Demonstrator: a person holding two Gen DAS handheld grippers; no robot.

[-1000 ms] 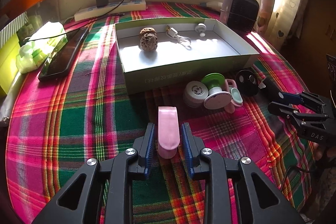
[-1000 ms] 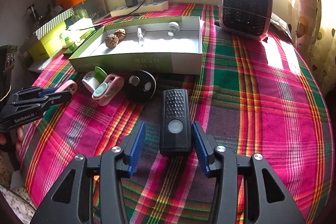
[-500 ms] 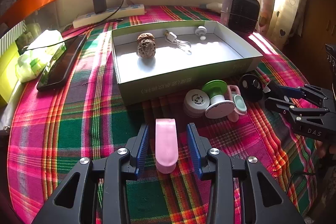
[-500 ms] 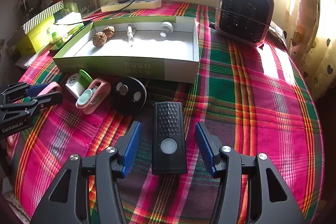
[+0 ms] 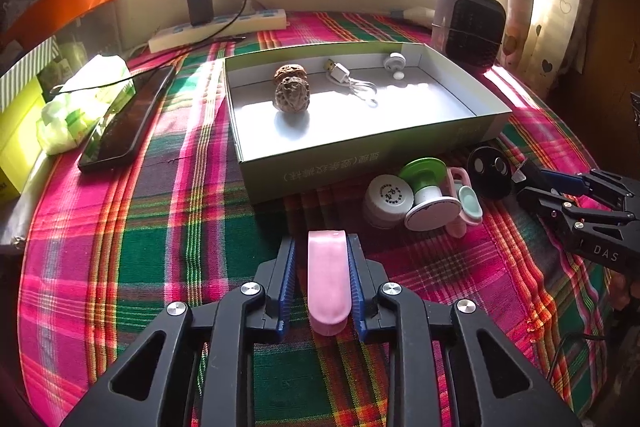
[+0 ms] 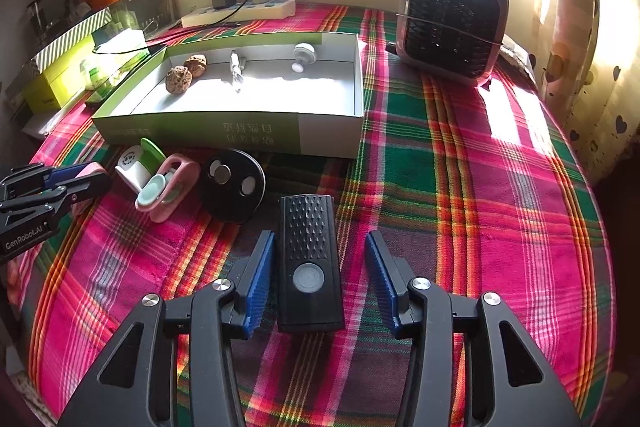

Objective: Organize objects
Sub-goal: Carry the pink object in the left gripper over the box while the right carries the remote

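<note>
Closing on the pink clip (image 5: 328,281), the left gripper (image 5: 322,281) has just narrowed until both pads touch its sides. The right gripper (image 6: 318,275) has been narrowing too, yet a gap remains on its right side of the black remote (image 6: 310,259). Both things lie on the cloth (image 6: 460,187), near the box (image 5: 360,163). Next, likely: lift each and carry it over the wall. The box holds two walnuts (image 5: 292,93), a cable (image 5: 352,83) and a white knob (image 5: 395,63).

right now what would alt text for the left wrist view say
The left gripper, whose jaws have just been closing, clamps a pink clip on a plaid tablecloth. Beyond it an open box holds two walnuts and a cable, with small items beside it and the right gripper at far right.
</note>
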